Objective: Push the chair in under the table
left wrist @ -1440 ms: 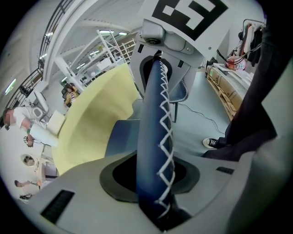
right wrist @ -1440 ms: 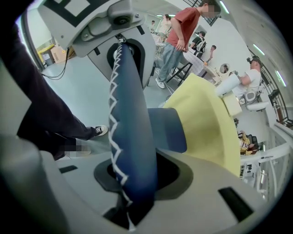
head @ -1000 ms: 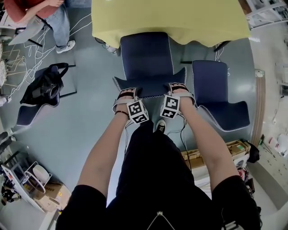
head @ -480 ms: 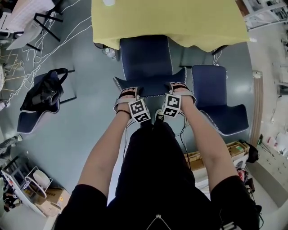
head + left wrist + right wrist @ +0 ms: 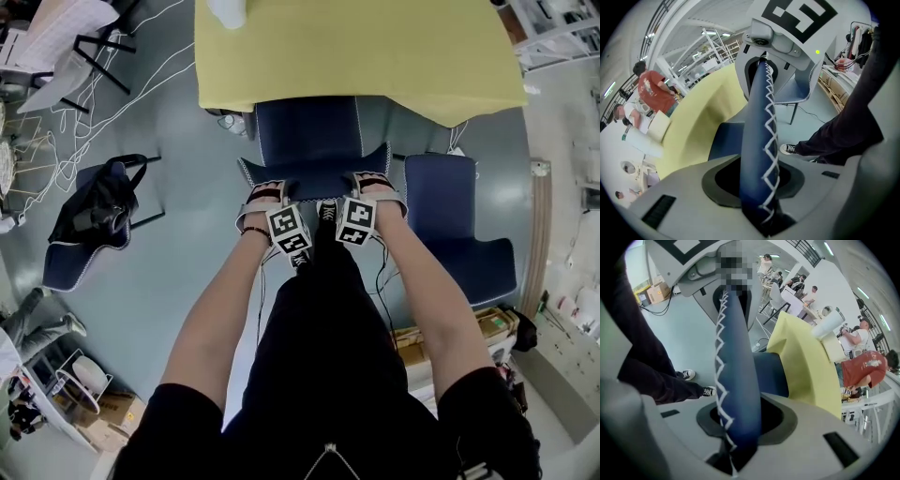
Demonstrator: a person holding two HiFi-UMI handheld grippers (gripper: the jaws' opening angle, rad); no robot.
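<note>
Clamping half-closed jaws on the top edge of the blue chair (image 5: 309,131) backrest are my left gripper (image 5: 266,190) and right gripper (image 5: 377,184) — seat partly under the yellow table (image 5: 375,56). Mid-push, I judge; next, an even, level shove forward.

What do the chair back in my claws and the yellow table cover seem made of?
Chair back: padded navy fabric or perhaps faux leather; smooth with a slight sheen, white zigzag stitching along its edge. Table cover: probably matte yellow cloth; it hangs over the table's edge.
</note>
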